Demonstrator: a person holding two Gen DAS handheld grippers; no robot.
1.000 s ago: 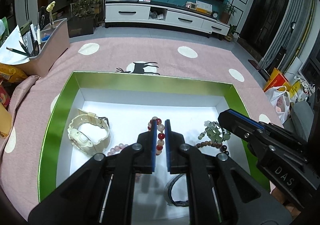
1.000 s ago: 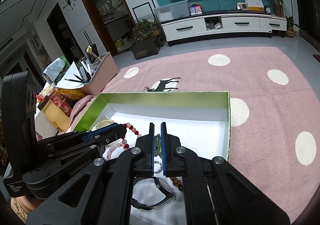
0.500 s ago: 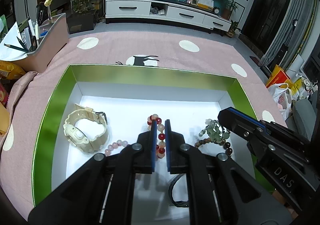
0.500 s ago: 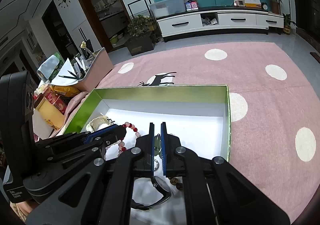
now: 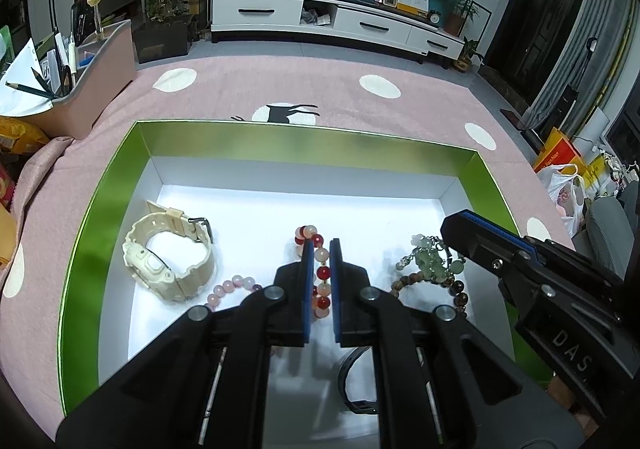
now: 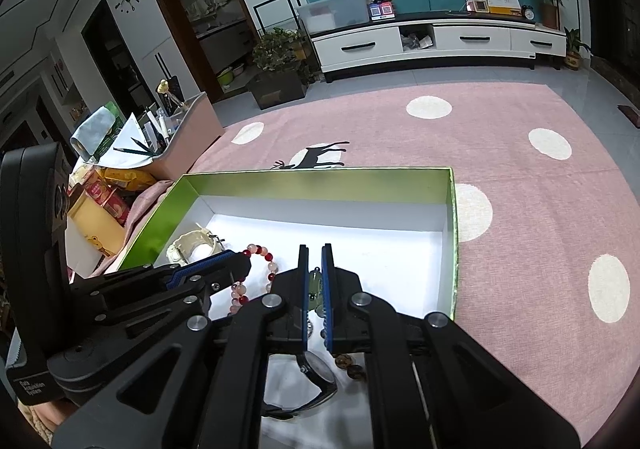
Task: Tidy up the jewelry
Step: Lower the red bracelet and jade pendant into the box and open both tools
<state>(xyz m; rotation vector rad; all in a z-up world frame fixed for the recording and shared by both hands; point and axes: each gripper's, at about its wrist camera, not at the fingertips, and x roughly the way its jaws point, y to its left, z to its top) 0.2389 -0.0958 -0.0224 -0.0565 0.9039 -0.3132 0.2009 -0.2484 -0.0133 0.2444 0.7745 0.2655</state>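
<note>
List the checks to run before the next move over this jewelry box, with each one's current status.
1. Left claw shut on the red bead bracelet: ok.
2. Right claw shut on the green bead bracelet: ok.
3. Either bracelet lifted off the floor of the green box: cannot tell.
4. Green bead bracelet free of the brown bead bracelet: not ok, they overlap.
5. Cream watch apart from both claws: ok.

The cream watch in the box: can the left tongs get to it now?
Probably yes. The cream watch lies uncovered in the green box, just left of the left tongs, though these are shut and must open first.
</note>
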